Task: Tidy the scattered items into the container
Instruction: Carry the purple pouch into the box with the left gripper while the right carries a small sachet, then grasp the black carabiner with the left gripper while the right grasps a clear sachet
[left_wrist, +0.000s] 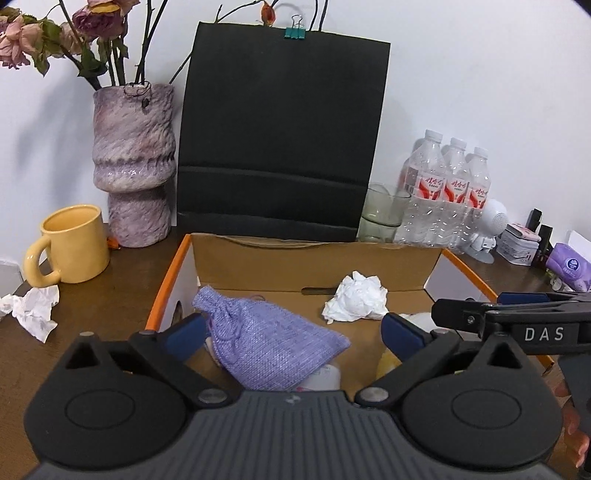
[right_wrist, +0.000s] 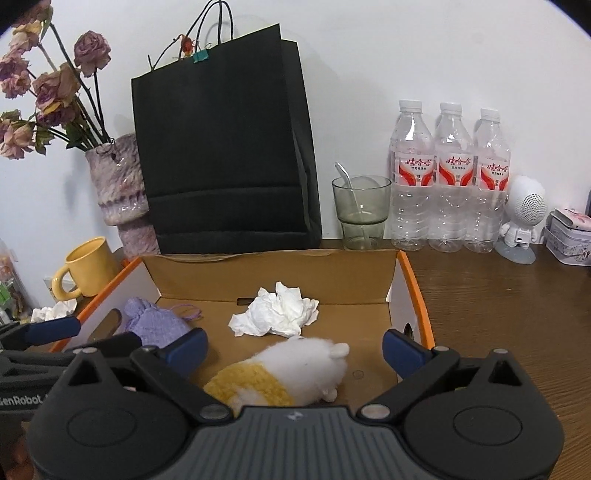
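An open cardboard box (left_wrist: 317, 258) with orange edges sits in the middle; it also shows in the right wrist view (right_wrist: 269, 273). Inside lie a purple drawstring pouch (left_wrist: 266, 347), a crumpled white tissue (left_wrist: 356, 297) and a white and yellow plush toy (right_wrist: 288, 373). The pouch (right_wrist: 155, 321) and tissue (right_wrist: 275, 310) show in the right wrist view too. My left gripper (left_wrist: 295, 336) is open above the pouch. My right gripper (right_wrist: 295, 349) is open above the plush toy. Another crumpled tissue (left_wrist: 33, 310) lies on the table left of the box.
A yellow mug (left_wrist: 70, 245), a purple vase (left_wrist: 135, 162) with dried roses and a black paper bag (left_wrist: 280, 133) stand behind the box. A glass (right_wrist: 360, 210), three water bottles (right_wrist: 448, 177), a white robot figure (right_wrist: 522, 218) and a tin (right_wrist: 570, 236) stand at right.
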